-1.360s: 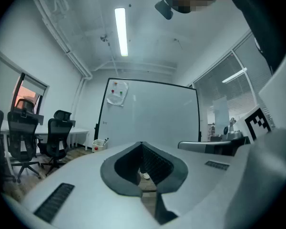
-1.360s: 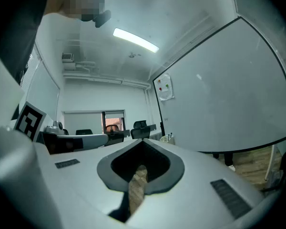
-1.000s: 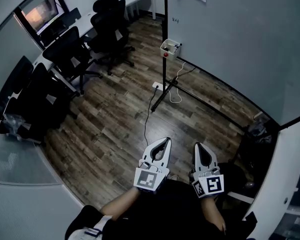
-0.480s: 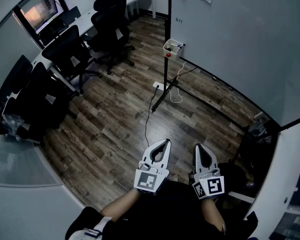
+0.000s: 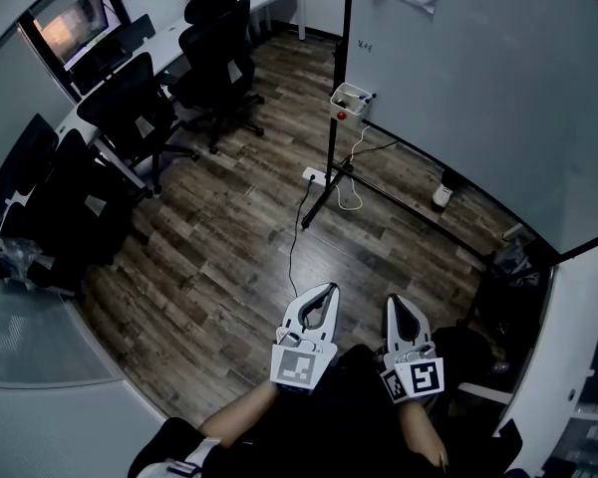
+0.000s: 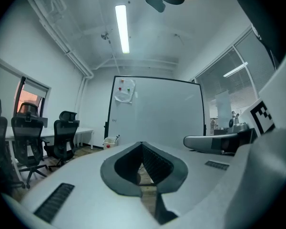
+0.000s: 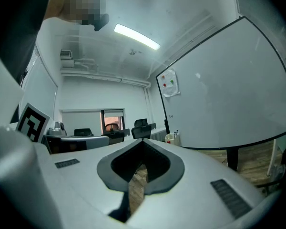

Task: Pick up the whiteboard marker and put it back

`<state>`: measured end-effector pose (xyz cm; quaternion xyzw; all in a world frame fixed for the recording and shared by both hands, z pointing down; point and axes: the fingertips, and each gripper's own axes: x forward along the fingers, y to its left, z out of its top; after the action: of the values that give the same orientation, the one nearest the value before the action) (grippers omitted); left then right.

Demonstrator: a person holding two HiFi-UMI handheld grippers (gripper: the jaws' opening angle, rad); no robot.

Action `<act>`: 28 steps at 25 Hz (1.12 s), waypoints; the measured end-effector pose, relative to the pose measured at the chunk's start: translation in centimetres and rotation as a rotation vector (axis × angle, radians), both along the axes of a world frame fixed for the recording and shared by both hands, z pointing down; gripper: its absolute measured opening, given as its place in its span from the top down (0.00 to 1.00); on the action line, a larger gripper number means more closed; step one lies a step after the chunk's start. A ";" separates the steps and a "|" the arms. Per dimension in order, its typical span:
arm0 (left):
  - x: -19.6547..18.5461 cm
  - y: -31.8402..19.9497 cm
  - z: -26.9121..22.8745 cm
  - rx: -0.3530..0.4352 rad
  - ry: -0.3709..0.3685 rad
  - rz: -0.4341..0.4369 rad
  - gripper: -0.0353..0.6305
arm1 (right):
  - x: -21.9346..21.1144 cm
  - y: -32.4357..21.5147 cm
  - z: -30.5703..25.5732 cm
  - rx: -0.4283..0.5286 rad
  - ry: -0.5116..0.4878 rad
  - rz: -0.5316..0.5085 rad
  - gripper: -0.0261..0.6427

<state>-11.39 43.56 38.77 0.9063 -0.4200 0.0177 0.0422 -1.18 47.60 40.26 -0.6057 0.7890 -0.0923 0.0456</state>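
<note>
Well, not much has shifted in the last second, and nothing at the tools themselves. The left gripper [image 5: 331,288] has its jaws closed tip to tip with nothing between them, only the hollow behind the tips showing floor through it. The right gripper [image 5: 392,300] is the same: pressed together and empty. Both are still held low and close to the body.

What has changed is the head view. It has swung a little, so the whiteboard [image 5: 478,88] fills more of the frame, and the small basket [image 5: 350,98] on its stand sits slightly further right than it did a second ago. A small white object [image 5: 442,195] on the floor by the board's foot has also come into sight; I can't tell what it is.

The whiteboard marker is, as far as I can judge, one of the thin sticks [image 7: 174,134] poking out of that basket. That puts it well ahead of both pairs of jaws, a touch right of the right pair's line and left of the left pair's.

So I read this as the approach only just beginning. Neither pair has opened, and the marker is well out of reach, so closing that gap comes first.
</note>
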 end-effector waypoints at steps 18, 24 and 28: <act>2.6 -8.0 1.3 -0.050 -0.059 0.040 0.94 | 1.9 -8.9 1.0 -0.002 0.002 -0.012 0.94; 4.6 -12.5 1.2 -0.040 -0.041 0.002 0.94 | 3.9 -13.9 0.3 0.018 0.027 -0.042 0.94; 5.7 -14.4 1.7 -0.041 -0.055 -0.005 0.94 | 4.9 -16.2 0.4 0.001 0.014 -0.056 0.94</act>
<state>-5.68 29.20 40.49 0.9034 -0.4228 0.0510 0.0491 3.71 31.36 40.70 -0.5841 0.8059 -0.0890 0.0379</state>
